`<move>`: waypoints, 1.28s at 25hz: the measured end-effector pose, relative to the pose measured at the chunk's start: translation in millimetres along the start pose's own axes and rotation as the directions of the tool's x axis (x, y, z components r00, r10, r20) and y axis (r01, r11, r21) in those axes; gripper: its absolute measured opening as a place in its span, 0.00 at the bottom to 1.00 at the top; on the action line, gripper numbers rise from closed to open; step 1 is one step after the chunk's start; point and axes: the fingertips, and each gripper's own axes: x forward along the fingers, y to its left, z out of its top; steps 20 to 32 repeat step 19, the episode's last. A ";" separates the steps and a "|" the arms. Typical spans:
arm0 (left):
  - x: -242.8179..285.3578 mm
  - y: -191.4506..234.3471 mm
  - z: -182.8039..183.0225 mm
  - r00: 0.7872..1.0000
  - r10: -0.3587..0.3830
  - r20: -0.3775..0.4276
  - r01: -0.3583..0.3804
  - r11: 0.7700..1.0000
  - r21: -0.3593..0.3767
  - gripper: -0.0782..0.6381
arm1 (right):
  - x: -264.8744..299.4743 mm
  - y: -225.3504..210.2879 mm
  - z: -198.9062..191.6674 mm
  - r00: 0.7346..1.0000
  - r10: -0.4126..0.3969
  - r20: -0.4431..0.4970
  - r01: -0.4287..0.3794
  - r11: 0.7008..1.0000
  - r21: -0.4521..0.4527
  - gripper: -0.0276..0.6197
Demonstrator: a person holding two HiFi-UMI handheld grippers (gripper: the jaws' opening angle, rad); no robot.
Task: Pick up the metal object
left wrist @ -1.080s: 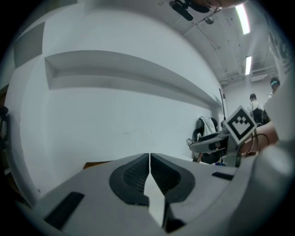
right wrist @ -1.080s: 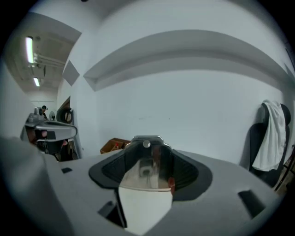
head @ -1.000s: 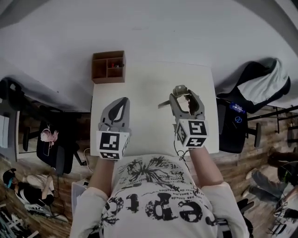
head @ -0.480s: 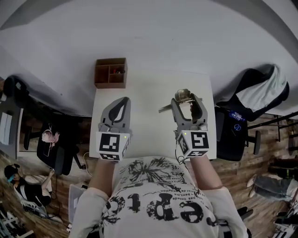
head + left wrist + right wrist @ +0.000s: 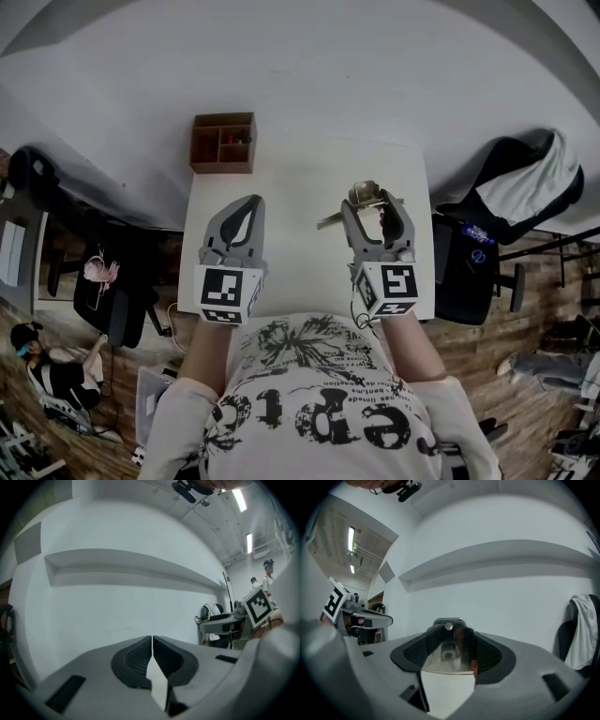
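Observation:
A shiny metal object point(image 5: 366, 196) with a thin handle sticking out to the left sits between the jaws of my right gripper point(image 5: 372, 201), lifted above the white table point(image 5: 300, 178). In the right gripper view the same metal object point(image 5: 449, 648) fills the gap between the ribbed pads, which are shut on it. My left gripper point(image 5: 242, 212) hovers over the table's left half, its jaws closed together with nothing between them. In the left gripper view my left gripper point(image 5: 152, 654) points at a bare white wall.
A brown wooden organizer box point(image 5: 223, 143) with compartments stands at the table's far left corner. A dark chair draped with a white garment point(image 5: 511, 197) is to the right of the table. Another dark chair point(image 5: 103, 300) stands left, and a person point(image 5: 47, 370) sits low left.
The view has shifted slightly, so the table and box sit a little lower in the picture. My right gripper still holds the metal object; both grippers stay in nearly the same places.

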 end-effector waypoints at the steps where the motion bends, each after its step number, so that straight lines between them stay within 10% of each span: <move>1: -0.3 -1.1 -1.0 1.000 -0.001 -0.003 0.001 1.000 0.000 0.13 | -0.7 0.1 -1.0 1.000 0.000 -0.002 0.000 1.000 0.004 0.47; 32: 5.3 -14.6 0.5 1.000 -0.018 -0.007 0.018 1.000 0.014 0.13 | -3.6 -4.4 -5.7 1.000 -0.004 -0.001 0.004 0.999 0.034 0.47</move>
